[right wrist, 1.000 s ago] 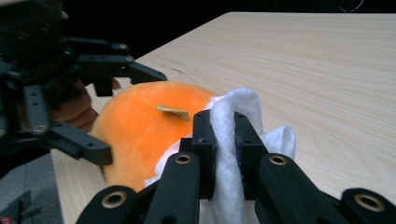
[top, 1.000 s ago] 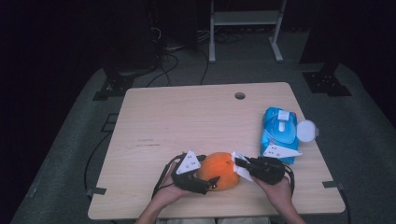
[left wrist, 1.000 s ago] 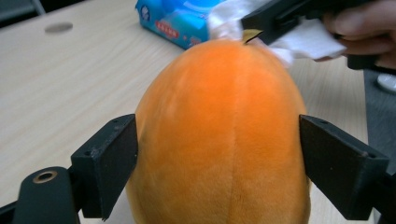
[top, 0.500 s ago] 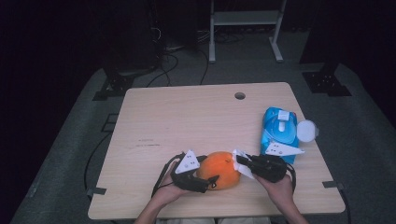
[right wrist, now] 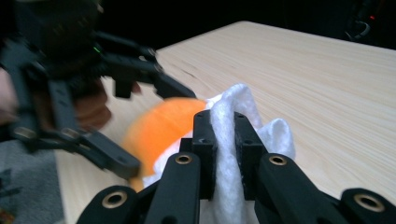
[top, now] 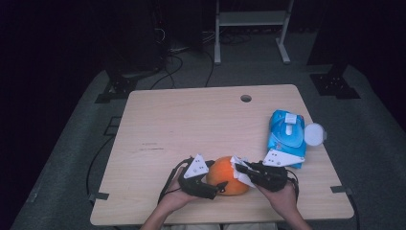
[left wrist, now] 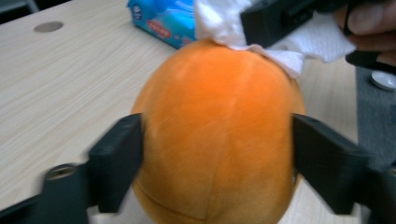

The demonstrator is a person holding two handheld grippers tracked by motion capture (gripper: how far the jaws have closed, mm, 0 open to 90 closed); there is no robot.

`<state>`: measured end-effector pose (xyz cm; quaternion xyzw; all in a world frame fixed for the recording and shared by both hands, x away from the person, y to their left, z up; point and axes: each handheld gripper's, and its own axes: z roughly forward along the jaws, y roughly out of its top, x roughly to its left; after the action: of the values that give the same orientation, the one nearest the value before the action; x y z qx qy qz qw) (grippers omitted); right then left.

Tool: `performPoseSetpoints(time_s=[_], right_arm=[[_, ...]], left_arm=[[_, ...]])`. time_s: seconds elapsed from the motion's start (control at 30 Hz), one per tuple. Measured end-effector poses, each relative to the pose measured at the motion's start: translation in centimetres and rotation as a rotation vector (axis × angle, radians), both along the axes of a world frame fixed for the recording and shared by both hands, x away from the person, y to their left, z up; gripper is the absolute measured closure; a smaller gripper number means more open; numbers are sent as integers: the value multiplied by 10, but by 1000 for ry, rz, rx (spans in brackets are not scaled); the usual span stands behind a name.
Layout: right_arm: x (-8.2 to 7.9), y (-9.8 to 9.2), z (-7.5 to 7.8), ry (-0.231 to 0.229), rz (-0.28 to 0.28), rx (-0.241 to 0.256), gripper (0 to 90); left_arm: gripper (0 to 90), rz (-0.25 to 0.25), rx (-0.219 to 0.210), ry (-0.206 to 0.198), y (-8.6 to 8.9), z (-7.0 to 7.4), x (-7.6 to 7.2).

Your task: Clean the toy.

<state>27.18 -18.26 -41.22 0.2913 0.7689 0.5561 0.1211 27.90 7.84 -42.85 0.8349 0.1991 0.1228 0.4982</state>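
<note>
Hands at the near edge of a pale wooden worktop [top: 191, 124] work two grippers around an orange plush ball [top: 229, 175], which rests on the wood close to the person's side, between the two tools. The left gripper [top: 216, 188] has its black jaws spread wide and set against opposite flanks of the ball, gripping it; the left gripper view shows the ball [left wrist: 217, 130] wedged squarely between them, its stitched seams running down the fuzzy surface. The right gripper [top: 238, 167] has its jaws pressed together on a crumpled white tissue [top: 241, 170], which lies against the ball's upper right side. In the right gripper view the tissue [right wrist: 229, 140] stands pinched upright between the two closed jaws, with the ball [right wrist: 161, 128] just behind it and the left gripper [right wrist: 144, 126] blurred beyond. The left gripper view shows the tissue [left wrist: 289, 46] touching the top of the ball, held under the right gripper's dark body. Farther back on the right of the worktop lies a blue pack of wipes [top: 286, 136], its round white lid [top: 314, 134] flipped open toward the worktop's right edge. A small round hole [top: 246, 98] marks the far side of the wood.
</note>
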Motion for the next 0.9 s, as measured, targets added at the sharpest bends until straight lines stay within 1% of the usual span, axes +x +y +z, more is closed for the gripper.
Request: performPoseSetpoints(time_s=[0.03, 0.07, 0.1, 0.13, 0.17, 0.2, 0.23, 0.27, 0.33, 0.37, 0.4, 0.43, 0.47, 0.5, 0.53, 0.57, 0.6, 0.63, 0.7, 0.73, 0.77, 0.8, 0.83, 0.9], right_arm=[[0, 0, 0, 0, 0, 0, 816], [-5, 7, 4, -16, 48, 21, 815], [-5, 7, 4, -16, 48, 21, 815], [-8, 12, 6, -27, 67, 14, 814], [-10, 15, 7, -42, 71, -1, 814], [-10, 17, 8, -57, 67, -20, 815], [-9, 15, 8, -57, 58, -27, 816], [-6, 12, 8, -49, 45, -26, 817], [-2, 4, 5, -46, 5, -44, 817], [0, 0, 3, -33, -6, -32, 817], [1, -4, 2, -20, -15, -15, 817], [1, -5, 2, -20, -21, -11, 817], [0, -4, 3, -24, -17, -8, 817], [-6, 4, 7, -37, 29, 9, 816], [-6, 4, 7, -37, 29, 9, 816], [-9, 11, 8, -46, 58, 2, 815], [-12, 18, 9, -66, 78, -17, 815], [-14, 25, 10, -89, 87, -55, 816], [-13, 23, 11, -91, 78, -62, 816], [-11, 20, 11, -88, 57, -62, 816], [-7, 10, 11, -71, 18, -59, 817], [-7, 10, 11, -71, 18, -59, 817], [-6, 7, 11, -46, 25, -39, 815], [-7, 9, 11, -46, 33, -37, 815]], left_arm=[[236, -12, 24, -33, -1, 0, -2], [294, -25, 41, -63, -1, 0, -4], [294, -36, 44, -83, -2, 2, -6], [308, -44, 53, -106, -4, 3, -8], [313, -49, 68, -122, -5, 4, -10], [313, -50, 61, -123, -5, 4, -10], [309, -47, 40, -110, -4, 4, -10], [284, -33, 23, -96, -3, 4, -8], [198, 6, -15, -42, -1, 3, -2], [175, 21, -34, -12, 0, 3, 0], [173, 25, -35, 9, 0, 2, 2], [186, 19, -28, 11, -1, 1, 2], [239, 14, -19, -8, -1, 1, 0], [304, 7, -14, -32, -2, 2, -2], [304, -6, -7, -57, -5, 3, -5], [318, -21, 13, -86, -7, 5, -8], [323, -30, 34, -107, -10, 6, -11], [320, -35, 41, -118, -11, 6, -12], [319, -39, 12, -97, -7, 6, -10], [320, -39, -5, -87, -6, 5, -10], [325, -37, -16, -86, -6, 5, -10], [325, -43, -13, -88, -7, 6, -10], [327, -50, -5, -96, -9, 6, -11], [327, -57, 21, -113, -12, 5, -12]])
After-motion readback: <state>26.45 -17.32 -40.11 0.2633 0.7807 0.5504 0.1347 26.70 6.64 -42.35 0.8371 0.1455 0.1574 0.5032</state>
